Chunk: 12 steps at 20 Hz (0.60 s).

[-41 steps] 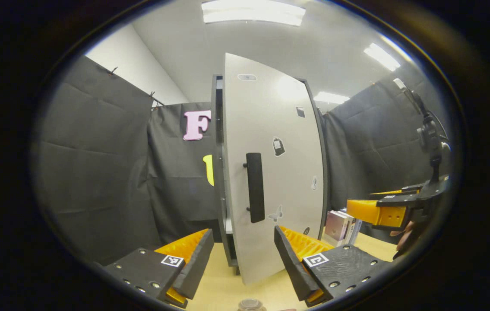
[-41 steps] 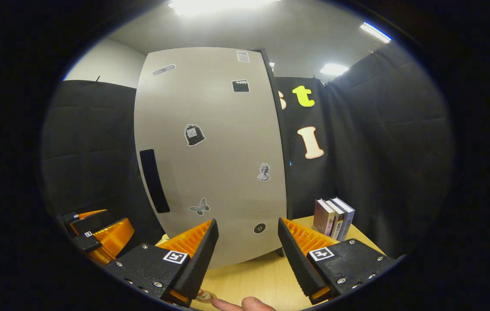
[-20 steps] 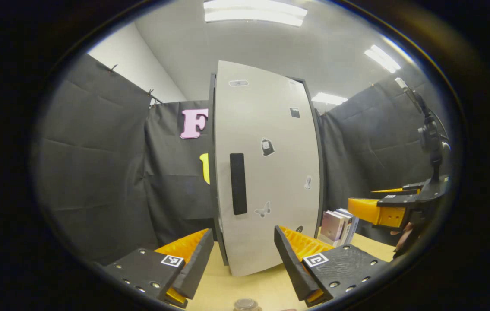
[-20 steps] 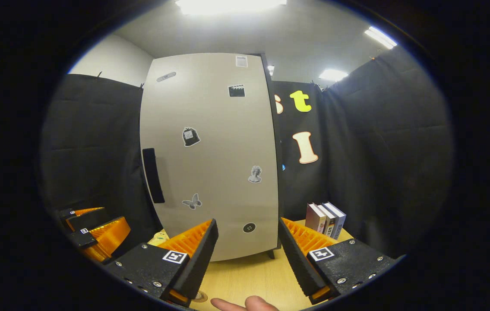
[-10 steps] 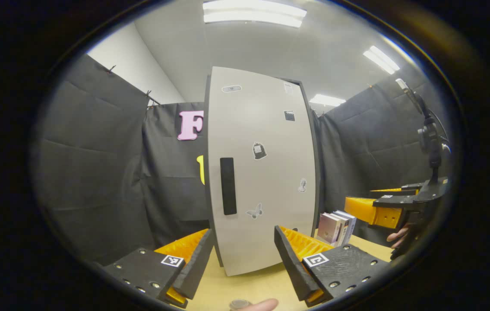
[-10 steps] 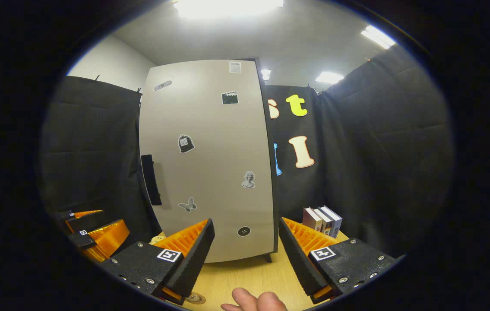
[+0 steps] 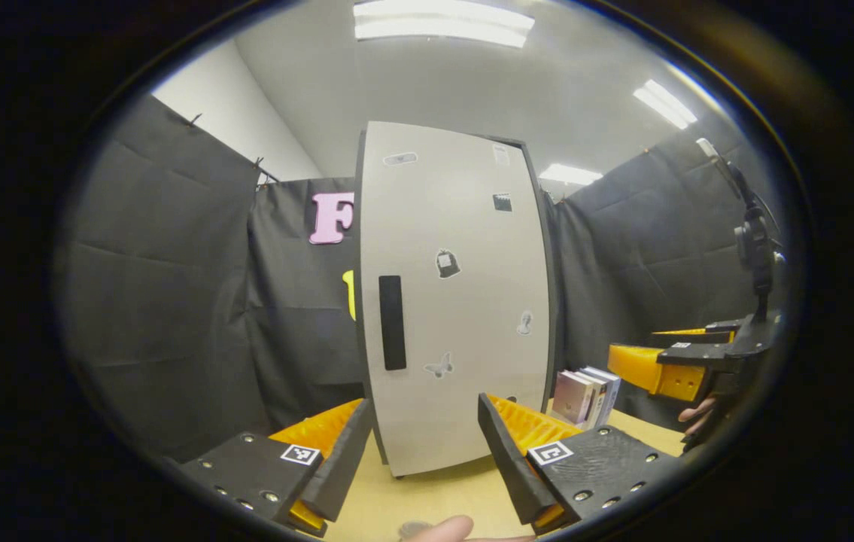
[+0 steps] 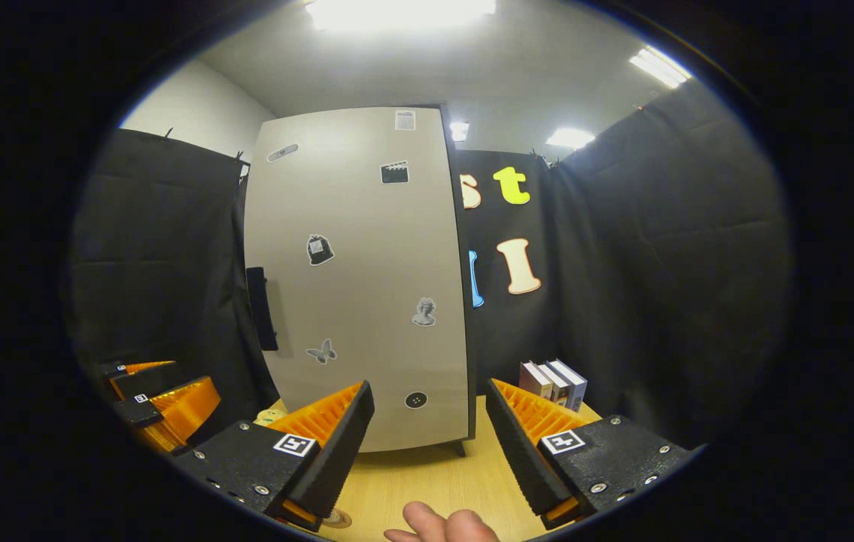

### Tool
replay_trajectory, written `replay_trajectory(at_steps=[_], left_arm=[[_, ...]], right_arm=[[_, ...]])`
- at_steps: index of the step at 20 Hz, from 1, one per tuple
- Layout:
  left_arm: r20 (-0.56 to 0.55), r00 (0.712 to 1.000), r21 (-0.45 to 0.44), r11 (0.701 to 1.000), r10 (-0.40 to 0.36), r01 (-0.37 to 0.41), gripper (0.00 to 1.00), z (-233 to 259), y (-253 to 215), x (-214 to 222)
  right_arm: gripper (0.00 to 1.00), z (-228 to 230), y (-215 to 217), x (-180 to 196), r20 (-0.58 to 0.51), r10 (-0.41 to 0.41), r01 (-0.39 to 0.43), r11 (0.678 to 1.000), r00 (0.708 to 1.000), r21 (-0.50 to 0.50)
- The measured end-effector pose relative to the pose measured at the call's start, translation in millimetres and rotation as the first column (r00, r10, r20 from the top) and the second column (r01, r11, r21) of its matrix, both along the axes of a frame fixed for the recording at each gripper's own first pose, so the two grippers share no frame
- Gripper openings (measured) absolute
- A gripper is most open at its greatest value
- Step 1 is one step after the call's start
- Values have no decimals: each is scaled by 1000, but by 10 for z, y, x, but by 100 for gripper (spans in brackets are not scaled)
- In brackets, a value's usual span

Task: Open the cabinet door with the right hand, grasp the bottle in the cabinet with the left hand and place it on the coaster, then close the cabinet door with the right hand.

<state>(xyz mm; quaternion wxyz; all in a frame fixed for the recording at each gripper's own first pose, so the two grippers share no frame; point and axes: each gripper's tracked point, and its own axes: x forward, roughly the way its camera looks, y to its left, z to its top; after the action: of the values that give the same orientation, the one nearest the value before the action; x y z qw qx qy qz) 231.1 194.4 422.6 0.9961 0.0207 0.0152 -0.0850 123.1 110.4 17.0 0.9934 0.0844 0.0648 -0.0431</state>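
Two handheld grippers facing a tall pale cabinet door [image 7: 464, 301] on a wooden table [image 7: 427, 493]. Looking along the left gripper [image 7: 419, 452]: fingers set well apart, clamped on nothing, aimed at the door's lower edge. Looking along the right gripper [image 8: 427, 444]: likewise spread wide and empty, near the door but not touching it. Also visible far right in the left gripper view, held by a hand [image 7: 697, 414]. Door apparently shut flush against its dark frame, with a dark vertical handle [image 7: 391, 322] near its left edge and small stickers scattered across it. Stood upright beside the cabinet on the right, a short row of books [image 7: 585, 395]. Low at the bottom edge of the right gripper view, on the table beside that gripper's left finger, a small round object [image 8: 336, 518]; too cut off to tell whether bottle, coaster or both. Next to it, a fingertip [image 8: 442, 525]. Judging by the shut door, free grippers and that round object on the table: probably at the very end, bottle likely out and set down, door closing seemingly done, little or nothing left.
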Motion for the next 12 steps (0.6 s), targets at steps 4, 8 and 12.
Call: replay_trajectory(at_steps=[4, 8, 12], left_arm=[[16, 1000, 15, 1000, -1, 0, 82, 18, -9, -22], [16, 1000, 12, 1000, 6, -6, 85, 9, 6, -27], [7, 1000, 1, 1000, 21, -21, 83, -9, 54, -22]], right_arm=[[92, -30, -11, -22, 0, -1, 1, 1000, 1000, -2], [92, -54, -24, -28, -1, -6, 6, 1000, 1000, -2], [92, -74, -45, -32, -1, -6, 6, 1000, 1000, -13]])
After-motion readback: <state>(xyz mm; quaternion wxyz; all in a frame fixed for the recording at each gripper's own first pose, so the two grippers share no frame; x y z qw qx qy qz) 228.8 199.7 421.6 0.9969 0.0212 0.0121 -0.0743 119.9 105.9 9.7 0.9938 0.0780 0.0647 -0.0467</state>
